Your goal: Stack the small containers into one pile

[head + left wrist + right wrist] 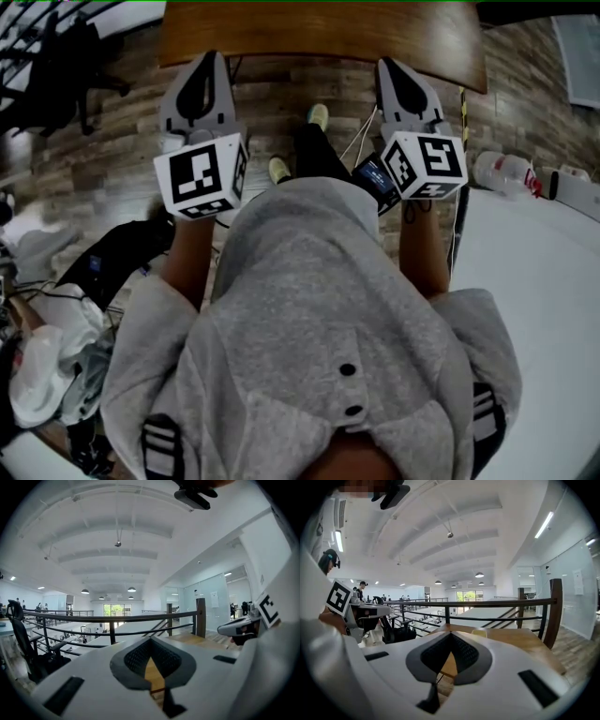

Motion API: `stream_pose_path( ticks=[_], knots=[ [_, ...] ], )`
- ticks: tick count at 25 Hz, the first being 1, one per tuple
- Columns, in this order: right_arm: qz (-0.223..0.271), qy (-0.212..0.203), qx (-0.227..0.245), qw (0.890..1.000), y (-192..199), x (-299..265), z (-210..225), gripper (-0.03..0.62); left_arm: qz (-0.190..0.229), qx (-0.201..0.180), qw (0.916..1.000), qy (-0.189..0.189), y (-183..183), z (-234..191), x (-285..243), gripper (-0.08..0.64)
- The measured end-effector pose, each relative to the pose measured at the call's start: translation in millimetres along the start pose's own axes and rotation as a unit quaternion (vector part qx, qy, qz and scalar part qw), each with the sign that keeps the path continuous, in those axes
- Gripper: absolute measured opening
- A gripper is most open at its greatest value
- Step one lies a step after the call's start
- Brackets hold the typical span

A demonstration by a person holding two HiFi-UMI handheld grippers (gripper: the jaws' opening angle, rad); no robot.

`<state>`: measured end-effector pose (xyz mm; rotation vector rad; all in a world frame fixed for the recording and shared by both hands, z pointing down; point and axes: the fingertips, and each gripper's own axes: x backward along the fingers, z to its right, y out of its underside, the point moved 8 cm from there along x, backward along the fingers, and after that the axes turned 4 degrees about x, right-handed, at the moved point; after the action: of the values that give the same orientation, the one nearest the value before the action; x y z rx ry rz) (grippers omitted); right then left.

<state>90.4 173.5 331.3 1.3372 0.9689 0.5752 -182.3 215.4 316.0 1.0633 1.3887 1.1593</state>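
Stands in a grey hoodie (328, 309) just short of a wooden table (319, 37), looking steeply down. Holds the left gripper (208, 61) and the right gripper (387, 66) out in front, side by side and well apart, tips reaching about to the near edge of the tabletop, above plank floor (272, 84) and a pair of shoes (319, 115).

Shows the left gripper clenched in the left gripper view: jaws pressed together at the tips, grasping nothing, with only a wedge of tabletop seen through the hollow behind them. Shows the same in the right gripper view: jaws closed tip to tip, nothing held.

Places a small pale container (479, 632) toward the far edge of the tabletop, beyond the right gripper's jaws and apart from both grippers; too small to tell more. Backs the table with a dark railing (112, 618).
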Motion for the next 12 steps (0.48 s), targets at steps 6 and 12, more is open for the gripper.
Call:
stream_pose_path(
  ticks=[6,12],
  knots=[
    [-0.006,0.004,-0.003,1.000,10,34,-3,0.015,-0.004,-0.003,1.0000,0.004,5,17,25,0.014],
    [-0.011,0.013,-0.013,1.000,10,47,9,0.015,-0.014,0.001,0.9999,0.011,2,39,26,0.013]
  ],
)
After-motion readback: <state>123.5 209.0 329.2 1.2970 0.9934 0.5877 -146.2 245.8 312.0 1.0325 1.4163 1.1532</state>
